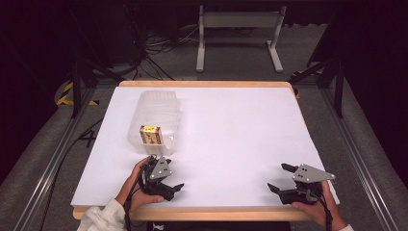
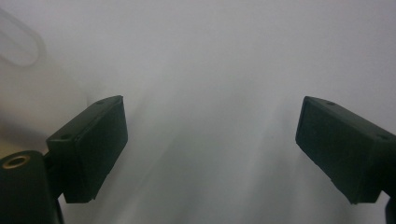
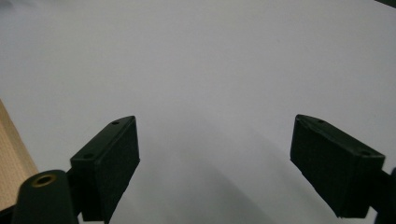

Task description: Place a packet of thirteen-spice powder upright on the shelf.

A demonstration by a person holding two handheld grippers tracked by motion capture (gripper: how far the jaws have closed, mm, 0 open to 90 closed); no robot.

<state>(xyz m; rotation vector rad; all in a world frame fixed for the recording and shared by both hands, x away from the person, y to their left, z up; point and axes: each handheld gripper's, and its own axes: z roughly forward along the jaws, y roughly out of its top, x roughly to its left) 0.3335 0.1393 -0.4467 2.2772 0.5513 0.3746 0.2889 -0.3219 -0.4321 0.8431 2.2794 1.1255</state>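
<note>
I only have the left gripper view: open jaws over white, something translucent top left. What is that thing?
Observer: A clear plastic container lying on the white table, just ahead of the left gripper.
Operator: Anything in it?
Observer: A small yellow and brown box shows at its near end; whether inside or against the wall, I cannot tell.
Operator: Where is the other gripper?
Observer: The right gripper sits near the table's front right edge, jaws open, nothing between them.
</note>
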